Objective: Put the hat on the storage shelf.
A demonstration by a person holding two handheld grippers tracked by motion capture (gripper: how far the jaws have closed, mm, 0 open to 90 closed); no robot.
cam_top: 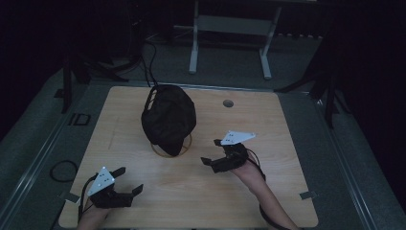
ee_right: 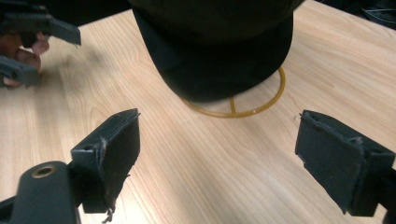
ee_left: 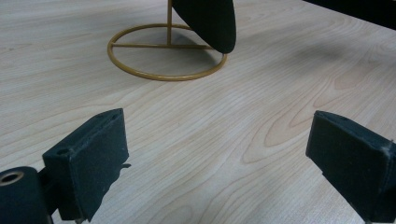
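- A black fabric cap [cam_top: 168, 117] sat on a gold wire stand with a ring base [ee_left: 166, 51], mid-counter.
- The left hand-held gripper [cam_top: 129, 179] rested spread wide, well apart from the stand.
- The right hand-held gripper [cam_top: 210, 152], jaws parted and empty, hovered near the stand.

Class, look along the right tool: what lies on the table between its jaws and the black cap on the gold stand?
Nothing: bare wooden table separates the right tool from the black cap, as the right gripper view shows.
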